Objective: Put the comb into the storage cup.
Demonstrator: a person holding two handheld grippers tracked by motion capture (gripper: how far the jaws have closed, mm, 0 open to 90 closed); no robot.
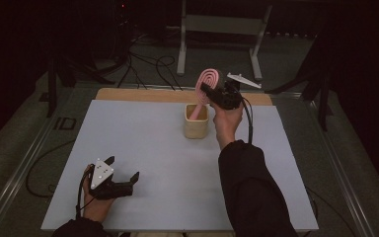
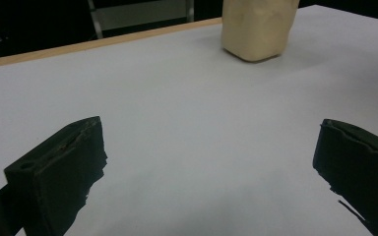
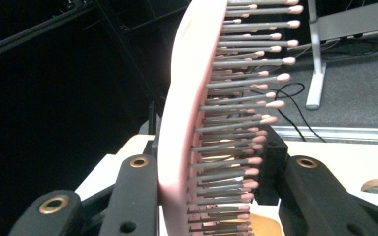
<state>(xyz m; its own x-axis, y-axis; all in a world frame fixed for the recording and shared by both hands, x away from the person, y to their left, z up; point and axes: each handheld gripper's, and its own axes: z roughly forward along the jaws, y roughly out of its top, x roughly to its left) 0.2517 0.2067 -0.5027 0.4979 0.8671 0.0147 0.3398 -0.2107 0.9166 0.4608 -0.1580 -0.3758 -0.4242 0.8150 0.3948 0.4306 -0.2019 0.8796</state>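
Observation:
A pink hairbrush (image 1: 206,88) stands upright with its handle down inside a tan cup (image 1: 196,121) near the back middle of the table. My right gripper (image 1: 208,92) is shut on the hairbrush head, above the cup. In the right gripper view the pink back (image 3: 184,108) and grey bristles with pink tips sit between the two black jaws. My left gripper (image 1: 124,173) rests open near the front left of the table, nothing between its fingers. In the left gripper view the tan cup (image 2: 257,28) stands far ahead of it.
The pale grey table top (image 1: 143,148) has a wooden strip (image 1: 138,95) along its back edge. Behind the table a metal stand (image 1: 222,29) and loose cables (image 1: 148,64) lie on the dark floor.

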